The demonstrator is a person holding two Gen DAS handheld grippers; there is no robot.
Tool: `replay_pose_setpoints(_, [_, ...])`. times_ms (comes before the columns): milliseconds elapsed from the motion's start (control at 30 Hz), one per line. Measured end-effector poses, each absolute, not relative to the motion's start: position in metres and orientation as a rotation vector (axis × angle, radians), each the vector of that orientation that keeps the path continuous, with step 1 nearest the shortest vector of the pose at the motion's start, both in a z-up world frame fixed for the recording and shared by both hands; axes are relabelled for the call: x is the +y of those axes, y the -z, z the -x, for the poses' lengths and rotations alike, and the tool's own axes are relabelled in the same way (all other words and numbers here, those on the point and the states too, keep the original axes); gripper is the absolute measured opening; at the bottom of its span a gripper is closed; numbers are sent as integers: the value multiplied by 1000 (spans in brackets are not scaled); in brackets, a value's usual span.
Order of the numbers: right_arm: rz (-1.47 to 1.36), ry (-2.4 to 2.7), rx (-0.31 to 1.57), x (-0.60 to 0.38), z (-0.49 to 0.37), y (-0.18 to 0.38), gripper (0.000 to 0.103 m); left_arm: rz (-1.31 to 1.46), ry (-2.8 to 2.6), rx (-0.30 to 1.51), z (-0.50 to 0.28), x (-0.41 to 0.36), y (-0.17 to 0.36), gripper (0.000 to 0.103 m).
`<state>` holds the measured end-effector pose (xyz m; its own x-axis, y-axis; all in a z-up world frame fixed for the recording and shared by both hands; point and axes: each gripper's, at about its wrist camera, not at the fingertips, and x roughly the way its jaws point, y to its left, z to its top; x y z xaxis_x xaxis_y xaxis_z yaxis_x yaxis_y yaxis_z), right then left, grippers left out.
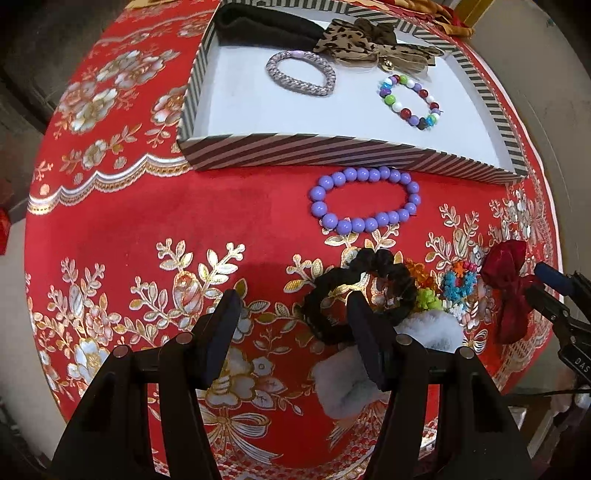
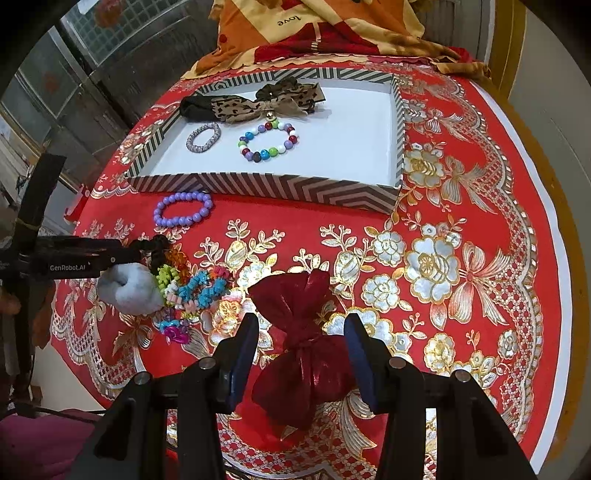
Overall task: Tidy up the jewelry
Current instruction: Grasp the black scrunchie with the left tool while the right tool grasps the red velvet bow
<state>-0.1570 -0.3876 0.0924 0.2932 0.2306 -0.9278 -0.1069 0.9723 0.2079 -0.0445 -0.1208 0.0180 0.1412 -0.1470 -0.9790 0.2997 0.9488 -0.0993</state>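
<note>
A striped tray (image 1: 332, 149) (image 2: 266, 186) holds a leopard bow (image 1: 373, 44) (image 2: 266, 99), a grey hair tie (image 1: 301, 74) (image 2: 202, 137) and a multicolour bead bracelet (image 1: 410, 101) (image 2: 269, 142). A purple bead bracelet (image 1: 365, 199) (image 2: 183, 208) lies on the cloth before the tray. My left gripper (image 1: 295, 321) is open above a black scrunchie (image 1: 358, 291) and a white fluffy scrunchie (image 1: 369, 373) (image 2: 129, 290). My right gripper (image 2: 301, 350) is open, its jaws on either side of a dark red bow (image 2: 299, 332) (image 1: 509, 288).
A heap of small colourful hair ties (image 2: 195, 288) (image 1: 447, 284) lies beside the white scrunchie. The round table has a red flowered cloth (image 1: 147, 221) (image 2: 461, 240). A folded orange and red cloth (image 2: 314, 33) lies behind the tray.
</note>
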Motion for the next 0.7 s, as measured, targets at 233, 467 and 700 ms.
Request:
replay_pose_setpoints(233, [-92,-209,1271,-384,159,-82,46,-175,294,1384,46,-127,-15,60])
replay_pose_setpoints(467, [-75,-182,1289,-383,158,-68,46,-231,313,1356,54,-143,-18,16])
replay_pose_setpoints(700, [-127,-205,1255,-390,163,-70,15,-81,428,1376,56,-137,-28,5])
